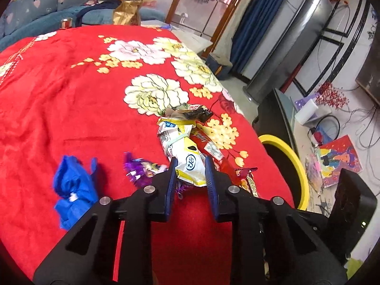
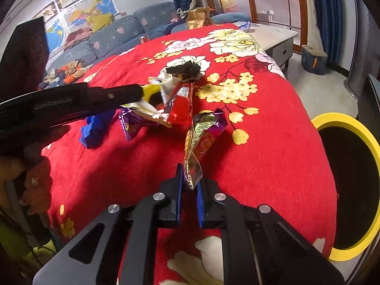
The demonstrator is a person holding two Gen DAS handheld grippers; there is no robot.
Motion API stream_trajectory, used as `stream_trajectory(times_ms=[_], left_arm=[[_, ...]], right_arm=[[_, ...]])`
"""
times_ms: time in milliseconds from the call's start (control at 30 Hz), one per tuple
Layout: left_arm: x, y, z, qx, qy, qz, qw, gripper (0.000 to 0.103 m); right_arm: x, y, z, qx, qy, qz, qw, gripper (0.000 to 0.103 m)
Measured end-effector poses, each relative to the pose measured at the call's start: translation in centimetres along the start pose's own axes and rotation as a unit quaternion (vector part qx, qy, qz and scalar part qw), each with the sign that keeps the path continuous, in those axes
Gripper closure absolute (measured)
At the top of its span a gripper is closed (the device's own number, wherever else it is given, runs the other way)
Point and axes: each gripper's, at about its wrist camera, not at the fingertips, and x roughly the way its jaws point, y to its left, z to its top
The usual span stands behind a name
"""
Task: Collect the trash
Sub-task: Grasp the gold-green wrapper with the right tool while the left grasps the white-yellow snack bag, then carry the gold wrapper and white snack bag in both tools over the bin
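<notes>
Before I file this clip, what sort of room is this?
Probably a home living room: a blue-grey fabric sofa with heart prints, a silver floor-standing air conditioner and a low table under a red floral plush cloth strewn with snack wrappers.

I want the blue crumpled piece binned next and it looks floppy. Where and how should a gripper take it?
Probably grip the raised upper lobe of the blue crumpled piece, coming down from above with the fingers straddling that ridge. It lies loose on the red blanket, apart from the purple wrapper, and its bunched folds stand up enough to pinch.
</notes>
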Motion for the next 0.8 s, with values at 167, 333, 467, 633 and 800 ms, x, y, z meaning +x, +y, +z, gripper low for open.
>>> stream_trajectory(times_ms=[167, 333, 467, 633, 800], left_arm=[[-3.0, 0.9, 0.1, -0.011, -0.025, -0.010, 0.9996, 0.086], [-5.9, 1.9, 0.6, -0.026, -0.054, -0.021, 0.9980, 0.086], [-7.4, 2.0, 0.9, -0.028, -0.071, -0.024, 0.9968, 0.086], [-8.5, 1.4, 1.3, -0.022, -0.084, -0.031, 0.9958, 0.086], [-8.6, -0.2, 1.5, -0.008, -0.088, -0.041, 0.9953, 0.086]], right_arm=[[-1.5, 0.7, -0.1, -0.012, -0.004, 0.006, 1.000, 0.094], [-2.5, 1.1, -0.1, -0.014, -0.011, 0.009, 1.000, 0.094], [-3.2, 1.6, 0.1, -0.020, -0.021, 0.011, 1.000, 0.094], [-4.0, 1.9, 0.6, -0.022, -0.032, 0.010, 0.999, 0.094], [-5.0, 1.3, 1.1, -0.017, -0.047, 0.002, 0.999, 0.094]])
